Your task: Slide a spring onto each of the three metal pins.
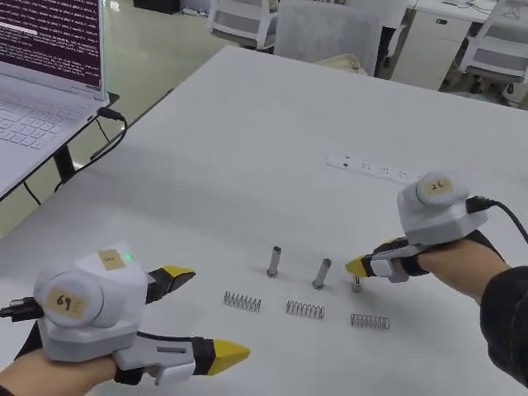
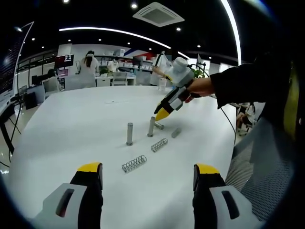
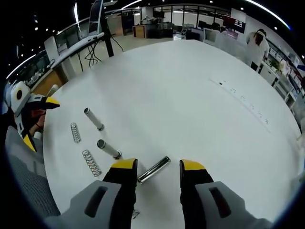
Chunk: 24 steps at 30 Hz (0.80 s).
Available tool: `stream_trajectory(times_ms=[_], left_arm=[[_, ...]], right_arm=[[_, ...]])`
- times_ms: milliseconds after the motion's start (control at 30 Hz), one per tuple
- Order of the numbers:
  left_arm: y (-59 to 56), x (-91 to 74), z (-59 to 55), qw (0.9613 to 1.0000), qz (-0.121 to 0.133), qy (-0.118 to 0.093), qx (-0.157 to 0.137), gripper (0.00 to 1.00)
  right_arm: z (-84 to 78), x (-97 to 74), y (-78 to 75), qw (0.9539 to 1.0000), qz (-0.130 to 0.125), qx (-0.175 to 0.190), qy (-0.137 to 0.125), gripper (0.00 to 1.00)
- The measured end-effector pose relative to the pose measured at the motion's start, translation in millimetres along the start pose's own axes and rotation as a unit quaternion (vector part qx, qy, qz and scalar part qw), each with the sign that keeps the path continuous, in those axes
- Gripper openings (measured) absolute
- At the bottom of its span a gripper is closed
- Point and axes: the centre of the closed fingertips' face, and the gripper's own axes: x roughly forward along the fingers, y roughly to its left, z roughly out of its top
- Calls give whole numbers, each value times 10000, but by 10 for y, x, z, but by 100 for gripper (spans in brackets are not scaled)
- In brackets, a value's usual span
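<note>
While right gripper (image 3: 158, 165) straddles the tipped pin (image 3: 152, 171) — unclamped, likely to stand it — left gripper (image 2: 147, 168) waits well off; wide, empty.

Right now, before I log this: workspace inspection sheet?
Surface: white table, flat.
Job's things: left pin and middle pin upright; third pin lying flat; three springs loose, none on a pin.
Clutter: power strip, laptop.
Grippers: left gripper open, holding nothing; right gripper open, jaws either side of third pin.
Cables: laptop cable beside the table.
Surroundings: office chairs; people far off.
</note>
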Motion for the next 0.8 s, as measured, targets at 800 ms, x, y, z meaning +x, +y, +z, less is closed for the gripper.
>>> stream_trajectory(times_ms=[800], left_arm=[[5,14,-10,9999,-4,-69,-89,73]], right_arm=[[-152,209,0,9977,-100,84,661,19]])
